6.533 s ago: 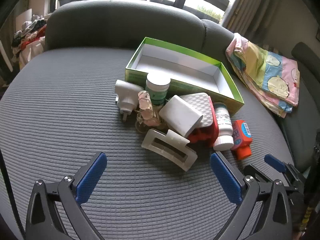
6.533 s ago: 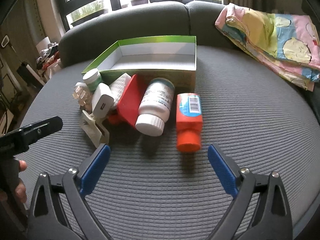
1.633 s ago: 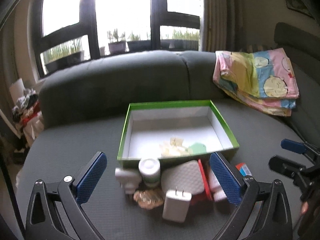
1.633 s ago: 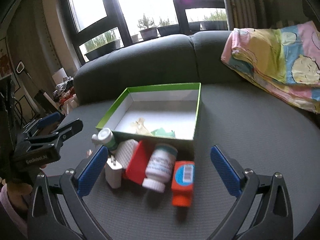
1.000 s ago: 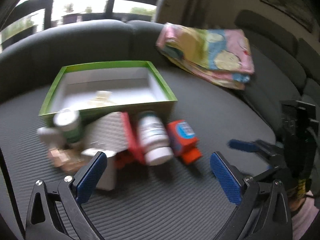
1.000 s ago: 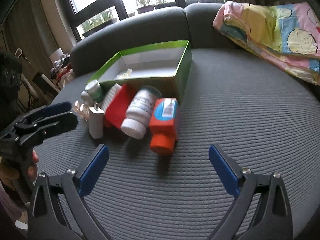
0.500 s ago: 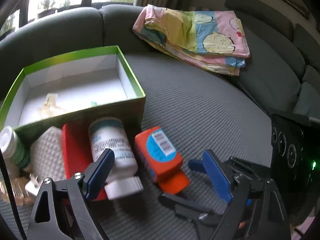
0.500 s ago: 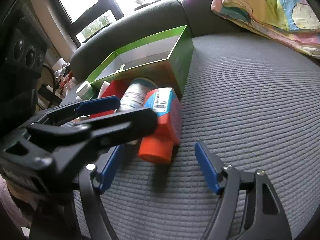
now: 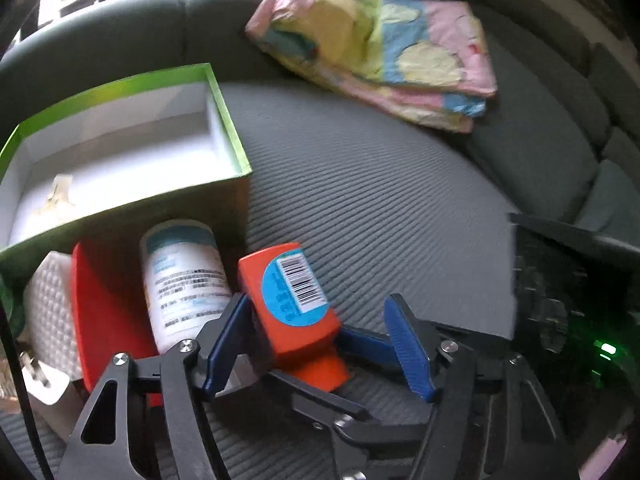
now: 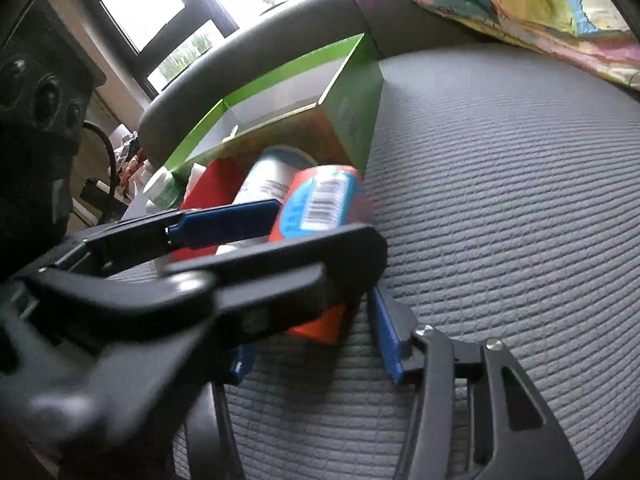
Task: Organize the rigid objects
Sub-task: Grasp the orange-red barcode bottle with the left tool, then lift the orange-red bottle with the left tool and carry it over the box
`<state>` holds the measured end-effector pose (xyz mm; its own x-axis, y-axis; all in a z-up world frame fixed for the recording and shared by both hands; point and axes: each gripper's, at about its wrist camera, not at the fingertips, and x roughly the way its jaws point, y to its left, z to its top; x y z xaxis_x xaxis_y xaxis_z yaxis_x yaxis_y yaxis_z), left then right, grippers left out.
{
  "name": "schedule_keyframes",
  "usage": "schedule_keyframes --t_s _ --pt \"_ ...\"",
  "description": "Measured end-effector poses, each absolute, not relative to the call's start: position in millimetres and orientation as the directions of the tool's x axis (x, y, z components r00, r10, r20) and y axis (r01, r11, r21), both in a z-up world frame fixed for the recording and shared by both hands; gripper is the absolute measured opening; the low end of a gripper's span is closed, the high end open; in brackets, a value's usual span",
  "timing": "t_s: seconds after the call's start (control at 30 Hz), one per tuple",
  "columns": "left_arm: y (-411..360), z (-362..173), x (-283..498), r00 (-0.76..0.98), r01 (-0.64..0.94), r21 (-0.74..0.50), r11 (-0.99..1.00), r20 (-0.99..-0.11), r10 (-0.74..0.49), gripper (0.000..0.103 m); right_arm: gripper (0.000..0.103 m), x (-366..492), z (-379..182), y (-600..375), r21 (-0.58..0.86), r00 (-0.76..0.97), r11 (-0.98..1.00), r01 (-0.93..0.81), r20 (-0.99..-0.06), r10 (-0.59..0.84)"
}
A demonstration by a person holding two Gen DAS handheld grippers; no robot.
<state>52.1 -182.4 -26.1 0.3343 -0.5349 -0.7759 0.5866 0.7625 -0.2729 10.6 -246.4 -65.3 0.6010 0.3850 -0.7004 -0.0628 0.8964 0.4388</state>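
Observation:
An orange bottle (image 9: 288,300) with a blue barcode label lies on the grey sofa seat, cap towards me. My left gripper (image 9: 316,344) straddles its body; the jaws are closing, the left pad close against the bottle and the right pad clear of it. My right gripper (image 10: 314,344) comes in from the right around the orange cap (image 10: 324,324). Its jaws are closing too, with a small gap still showing at the right pad. In the right wrist view the left gripper's fingers (image 10: 228,220) cross in front and hide most of the bottle (image 10: 320,204).
A white pill bottle (image 9: 180,276), a red box (image 9: 104,312), a white textured pad (image 9: 48,300) and a white plug (image 9: 44,384) lie left of the orange bottle. Behind them stands the green box (image 9: 224,120) with a pale clip (image 9: 56,196) inside. A folded blanket (image 9: 380,52) lies far right.
Both grippers have dropped in on the orange bottle from opposite sides and narrowed their jaws around it. The left one swung right, away from the pile's left end.

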Motion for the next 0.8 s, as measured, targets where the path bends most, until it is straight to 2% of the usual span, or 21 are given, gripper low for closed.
schedule_keyframes --t_s 0.17,0.23,0.33,0.6,0.8 --pt "-188 -29 56 0.335 0.567 -0.260 0.782 -0.794 -0.507 0.069 0.046 14 -66 -245 0.430 0.600 0.901 -0.060 -0.705 0.377" --pt "-189 -30 56 0.351 0.562 -0.233 0.794 -0.802 -0.484 0.059 0.046 15 -66 -248 0.437 0.604 0.898 -0.057 -0.701 0.379" --pt "-183 -32 57 0.358 0.562 -0.235 0.793 -0.795 -0.490 0.050 0.046 14 -65 -251 0.438 0.612 0.897 -0.052 -0.696 0.375" --pt "-178 -25 53 0.379 0.573 -0.246 0.782 -0.767 -0.518 0.050 0.045 6 -58 -250 0.417 0.638 0.907 -0.060 -0.683 0.356" --pt "-175 3 36 0.436 0.601 -0.190 0.776 -0.736 -0.518 0.050 0.045 -5 -37 -246 0.403 0.673 0.911 -0.084 -0.651 0.350"
